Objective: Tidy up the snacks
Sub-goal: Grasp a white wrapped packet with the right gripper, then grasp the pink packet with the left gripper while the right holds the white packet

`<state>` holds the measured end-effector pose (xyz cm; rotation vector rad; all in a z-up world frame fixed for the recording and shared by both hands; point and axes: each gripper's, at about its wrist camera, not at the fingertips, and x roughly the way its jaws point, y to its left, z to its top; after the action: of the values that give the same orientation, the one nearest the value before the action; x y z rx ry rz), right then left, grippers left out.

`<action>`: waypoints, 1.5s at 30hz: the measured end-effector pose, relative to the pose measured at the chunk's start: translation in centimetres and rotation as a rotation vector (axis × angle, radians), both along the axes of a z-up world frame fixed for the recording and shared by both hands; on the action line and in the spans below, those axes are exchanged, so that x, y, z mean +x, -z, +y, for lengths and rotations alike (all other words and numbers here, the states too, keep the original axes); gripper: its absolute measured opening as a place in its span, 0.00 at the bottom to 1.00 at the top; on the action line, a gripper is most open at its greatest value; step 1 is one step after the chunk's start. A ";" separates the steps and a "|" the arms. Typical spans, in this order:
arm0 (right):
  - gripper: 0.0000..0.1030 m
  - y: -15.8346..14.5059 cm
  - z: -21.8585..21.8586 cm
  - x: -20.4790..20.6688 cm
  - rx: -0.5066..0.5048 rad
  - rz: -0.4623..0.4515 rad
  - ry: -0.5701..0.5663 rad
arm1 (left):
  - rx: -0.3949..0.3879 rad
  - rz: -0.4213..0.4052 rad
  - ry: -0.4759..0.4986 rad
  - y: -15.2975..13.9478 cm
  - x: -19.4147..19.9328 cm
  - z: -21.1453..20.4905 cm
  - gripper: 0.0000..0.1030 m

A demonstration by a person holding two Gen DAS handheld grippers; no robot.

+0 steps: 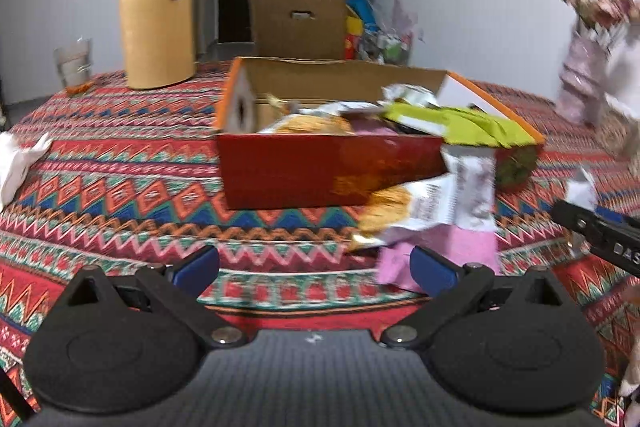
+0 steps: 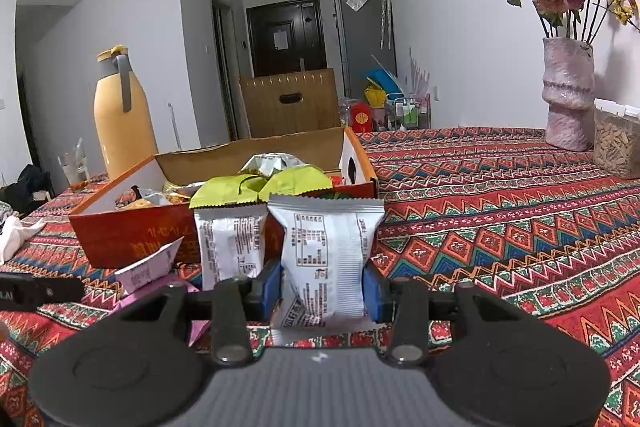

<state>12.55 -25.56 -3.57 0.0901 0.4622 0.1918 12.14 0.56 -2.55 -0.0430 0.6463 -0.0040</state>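
A red cardboard box (image 1: pixel 288 171) (image 2: pixel 132 233) with an orange rim stands on the patterned tablecloth and holds several snack packets, green ones (image 1: pixel 460 123) (image 2: pixel 260 189) on top. My left gripper (image 1: pixel 314 267) is open and empty, low over the cloth in front of the box. Loose packets lie at its right: a white and pink one (image 1: pixel 452 223) and a biscuit packet (image 1: pixel 386 209). My right gripper (image 2: pixel 322 287) is shut on a white snack packet (image 2: pixel 326 255), held upright in front of the box. A second white packet (image 2: pixel 232 247) stands beside it.
A yellow thermos (image 1: pixel 156 23) (image 2: pixel 122 123) and a glass (image 1: pixel 74 65) stand far left. A pink vase with roses (image 2: pixel 566 93) (image 1: pixel 580 79) and a jar (image 2: pixel 616 143) stand at the right. White tissue (image 1: pixel 20 163) lies left. A brown carton (image 1: pixel 298 23) stands behind the table.
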 end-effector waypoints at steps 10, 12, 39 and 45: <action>0.40 0.3 -0.1 0.2 -0.018 0.024 0.037 | 0.040 0.067 0.059 0.3 2.5 -5.8 1.00; 0.40 0.4 -0.4 0.3 -0.010 0.031 0.054 | 0.042 0.078 0.060 0.5 3.1 -6.6 1.00; 0.41 0.4 -1.5 0.4 0.051 0.034 0.062 | 0.048 0.130 0.040 2.7 5.0 -8.9 0.77; 0.41 0.5 -1.4 0.4 0.053 0.036 0.053 | 0.031 0.123 0.058 2.3 3.9 -8.2 0.66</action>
<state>12.90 -27.00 -4.06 0.1581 0.4899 0.1509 16.05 -7.66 -4.84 0.0060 0.7703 -0.0480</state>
